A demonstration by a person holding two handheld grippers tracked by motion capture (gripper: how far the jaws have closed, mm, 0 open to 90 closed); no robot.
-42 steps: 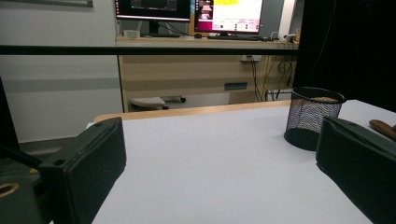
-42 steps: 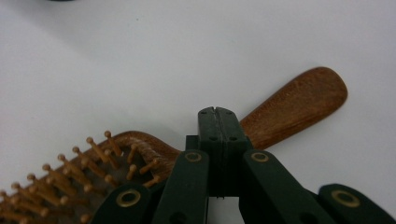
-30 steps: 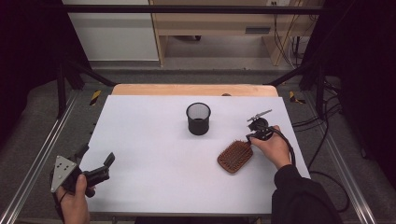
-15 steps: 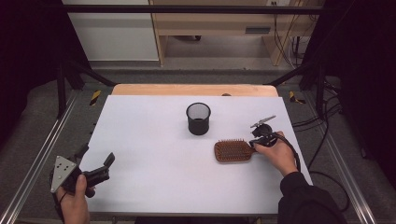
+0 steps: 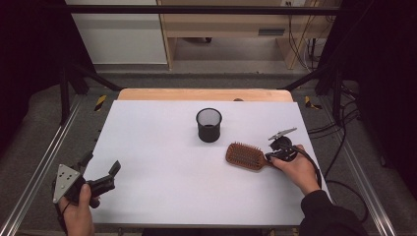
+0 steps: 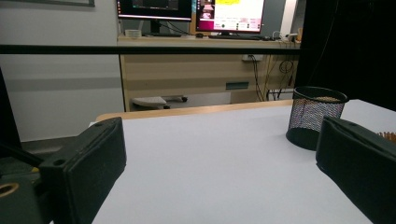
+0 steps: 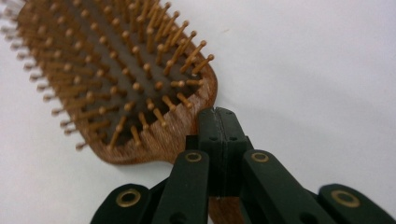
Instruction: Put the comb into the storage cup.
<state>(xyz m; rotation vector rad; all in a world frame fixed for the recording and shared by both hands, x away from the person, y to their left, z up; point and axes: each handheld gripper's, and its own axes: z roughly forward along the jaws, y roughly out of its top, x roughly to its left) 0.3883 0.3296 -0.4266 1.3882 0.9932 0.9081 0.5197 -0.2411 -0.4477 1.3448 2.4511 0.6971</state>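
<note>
hairbrush (image 5: 245, 156): wooden paddle type, lies flat on white table (image 5: 157, 147), bristles up, right-centre area; head points left in high view, handle runs right into right tool; right gripper view shows bristles (image 7: 116, 70) w/ round tips, pale wood rim round dark pad
right tool (image 5: 273, 156): jaws pressed together, pinching brush handle just behind the head; in right gripper view the 2 black pads meet over the neck, wood handle visible below them; grey plate sticks up behind; person's right hand (image 5: 295, 172) wraps the body, dark sleeve at bottom right edge
mesh cup (image 5: 209, 125): black, round, upright, mid-table, just up-left of brush head, not touching; in left gripper view seen at (image 6: 314, 116), right of centre
left tool (image 5: 101, 173): jaws spread wide, nothing between; near front-left corner of table, well apart from brush & cup; grey 3-cornered plate on top, left hand (image 5: 78, 209) holding it; points across table toward far side
table: white top, wooden strip at far edge
backgrnd: monitors lit on far desk, cables at right on floor
</note>
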